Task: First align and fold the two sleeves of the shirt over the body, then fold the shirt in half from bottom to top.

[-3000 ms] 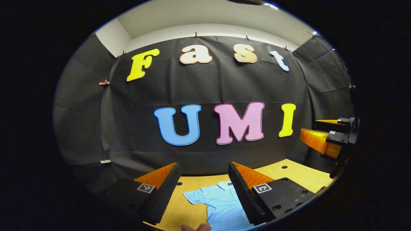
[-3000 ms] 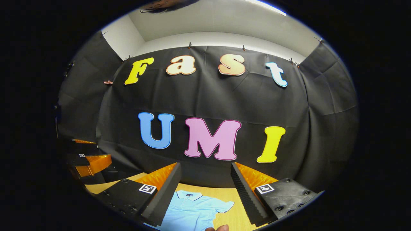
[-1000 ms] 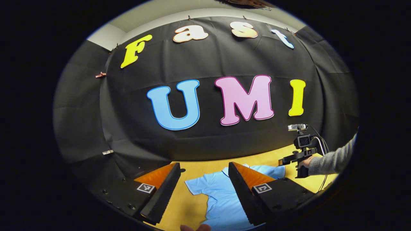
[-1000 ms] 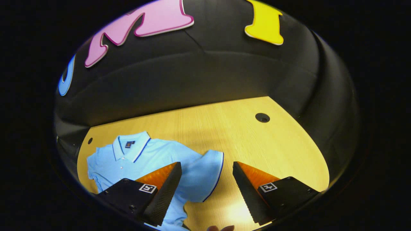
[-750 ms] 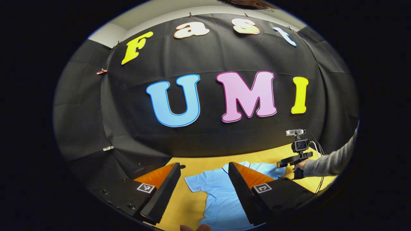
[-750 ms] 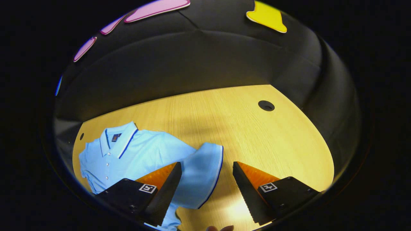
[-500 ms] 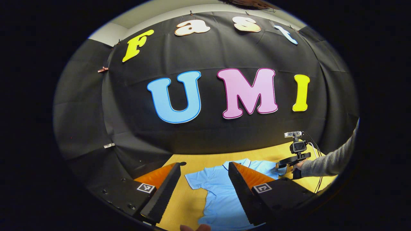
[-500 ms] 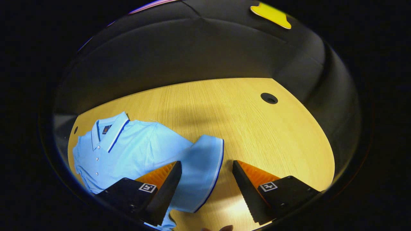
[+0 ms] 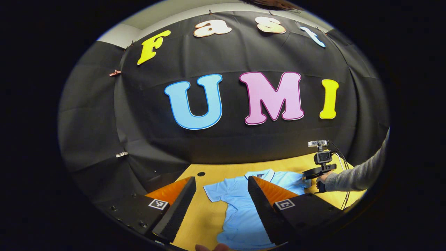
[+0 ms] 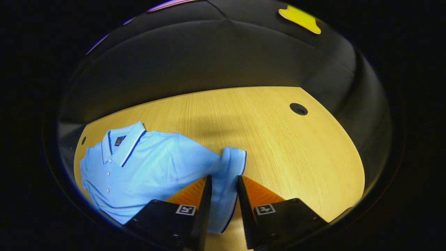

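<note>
Down in the lower middle of the left gripper view lay the shirt [image 9: 240, 209], flat on the wooden table [image 9: 202, 216], collar toward the booth's wall. Straddled it loosely with the left gripper [image 9: 221, 205], fingers spread wide and holding nothing, one finger [image 9: 177, 209] over bare wood at lower left, the other crossing the shirt's body. Showed the shirt's left sleeve [image 9: 214, 190] spread out flat just right of the left finger, unfolded. Caught the right gripper [image 9: 313, 172] at the right edge of the frame, held by a hand [image 9: 322, 179] in a grey sleeve [image 9: 359, 172], low at the shirt's far shoulder.

Then, in the right gripper view, had the shirt [image 10: 146, 170] lying at lower left of the frame, collar [image 10: 122, 143] at upper left, buttons running down the front. Pinched the right sleeve [image 10: 226, 177] at bottom centre with the right gripper [image 10: 221, 198], fingers drawn close on both sides of the cloth, which bunched a little between them; seemed pressed from both sides. Left the table [image 10: 278, 146] bare to the right, with a dark hole [image 10: 298, 109] at upper right.

Judged the task barely begun: first sleeve gripped but not yet laid over the body, other sleeve untouched, bottom-to-top fold still to come.
</note>
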The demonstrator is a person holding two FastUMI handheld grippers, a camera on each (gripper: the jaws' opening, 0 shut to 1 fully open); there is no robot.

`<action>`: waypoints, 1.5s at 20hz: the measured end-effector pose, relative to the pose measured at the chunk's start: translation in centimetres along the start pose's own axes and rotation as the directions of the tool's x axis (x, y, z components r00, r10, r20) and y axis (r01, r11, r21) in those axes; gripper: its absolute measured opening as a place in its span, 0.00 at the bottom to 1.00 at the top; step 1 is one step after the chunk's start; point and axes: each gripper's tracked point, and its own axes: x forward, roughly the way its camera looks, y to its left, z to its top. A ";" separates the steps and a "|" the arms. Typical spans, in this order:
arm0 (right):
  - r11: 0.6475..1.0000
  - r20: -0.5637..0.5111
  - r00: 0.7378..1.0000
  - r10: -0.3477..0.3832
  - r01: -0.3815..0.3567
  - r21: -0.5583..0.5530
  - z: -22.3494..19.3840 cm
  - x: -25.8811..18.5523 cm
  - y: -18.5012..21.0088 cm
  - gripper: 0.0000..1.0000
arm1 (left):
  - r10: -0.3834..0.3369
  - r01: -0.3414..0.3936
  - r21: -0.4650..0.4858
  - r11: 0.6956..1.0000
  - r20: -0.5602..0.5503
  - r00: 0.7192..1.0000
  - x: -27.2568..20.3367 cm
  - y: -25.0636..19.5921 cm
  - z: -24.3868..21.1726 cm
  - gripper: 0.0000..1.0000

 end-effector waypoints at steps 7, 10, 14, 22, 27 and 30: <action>0.999 0.025 0.999 0.029 -0.029 -0.025 0.2 -0.3 1.3 0.05 | 0.005 -0.005 -0.002 1.000 -0.011 1.000 0.3 1.0 -0.7 0.95; 0.998 0.104 0.993 0.052 -0.048 -0.049 2.4 -1.9 2.2 0.05 | 0.003 -0.003 -0.007 1.000 -0.016 1.000 0.5 1.6 -0.9 0.95; 0.991 0.168 0.976 0.135 -0.130 -0.042 4.4 -4.3 5.9 0.00 | 0.004 -0.004 -0.020 1.000 -0.017 1.000 0.6 2.5 -1.2 0.95; 0.942 0.162 0.930 0.328 -0.309 -0.134 3.0 -7.8 17.5 0.05 | 0.025 -0.026 -0.033 0.999 -0.029 0.999 0.0 4.7 -2.0 0.95; 0.906 0.106 0.913 0.393 -0.365 -0.213 -0.2 -8.3 23.6 0.05 | 0.054 -0.056 -0.043 0.997 -0.045 0.998 -0.6 6.4 -2.8 0.95; 0.885 0.059 0.912 0.406 -0.376 -0.275 -2.5 -8.2 25.7 0.05 | 0.073 -0.076 -0.054 0.996 -0.056 0.996 -1.0 7.4 -3.2 0.96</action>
